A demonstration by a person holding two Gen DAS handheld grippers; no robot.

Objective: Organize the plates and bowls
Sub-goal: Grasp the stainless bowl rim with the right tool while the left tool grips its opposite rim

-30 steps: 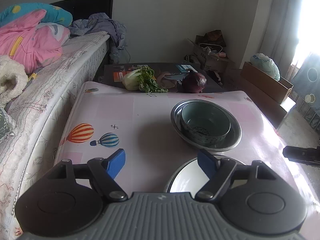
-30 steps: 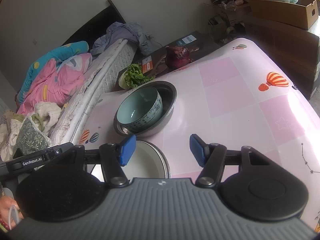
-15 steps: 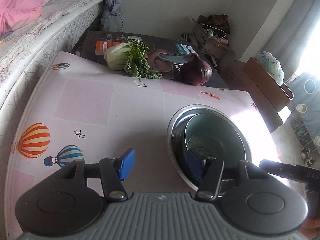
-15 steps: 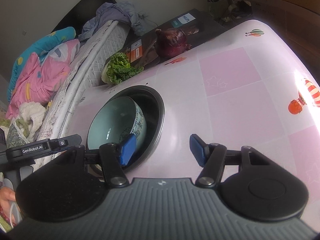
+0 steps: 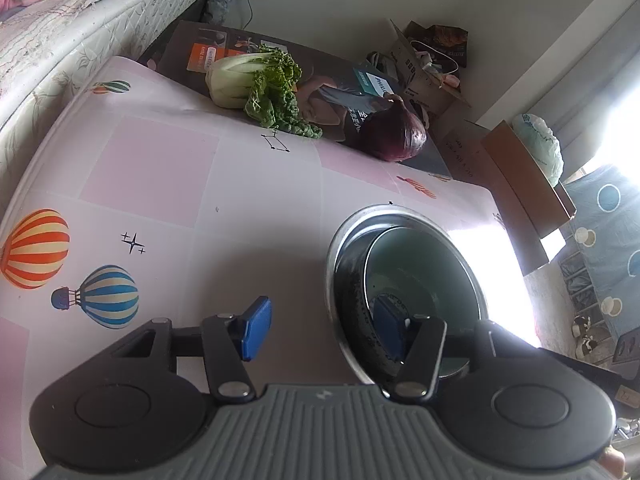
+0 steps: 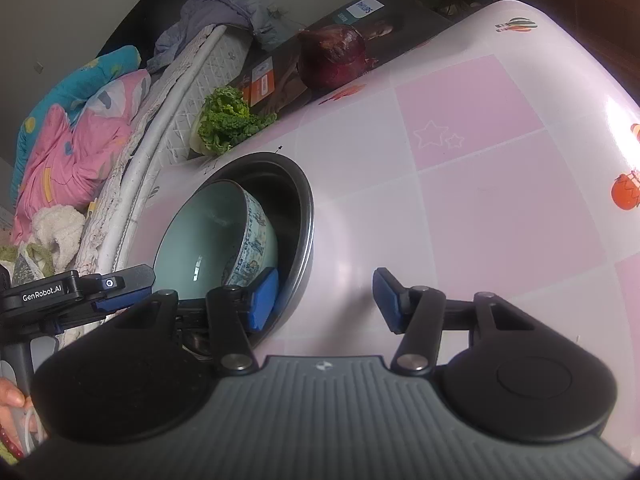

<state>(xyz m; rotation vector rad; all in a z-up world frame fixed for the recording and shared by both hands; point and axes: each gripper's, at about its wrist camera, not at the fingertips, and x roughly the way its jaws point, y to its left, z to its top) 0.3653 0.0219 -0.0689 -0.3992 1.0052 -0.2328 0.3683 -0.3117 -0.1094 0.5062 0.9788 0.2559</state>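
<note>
A steel basin (image 5: 384, 211) sits on the pink balloon-print table (image 5: 160, 168), with a pale green ceramic bowl (image 5: 420, 272) with a blue-patterned outside inside it. My left gripper (image 5: 320, 328) straddles the basin's left rim, one pad on the table side and one between basin wall and bowl. Its jaws are closing and neither pad touches the rim. My right gripper (image 6: 326, 300) straddles the opposite rim of the basin (image 6: 308, 208), its left pad beside the bowl (image 6: 200, 240). Its jaws are also closing, with a gap left to the wall.
At the table's far edge, a bok choy (image 5: 256, 80) and a red onion (image 5: 394, 136) lie on a dark flat box (image 5: 328, 64). A bed (image 5: 60, 28) runs along the left side. Cardboard boxes (image 5: 520, 168) stand on the right.
Both grippers came forward and down from over a near plate to the basin, one on each side of its rim. Both pairs of jaws have narrowed. The near plate has left view.
</note>
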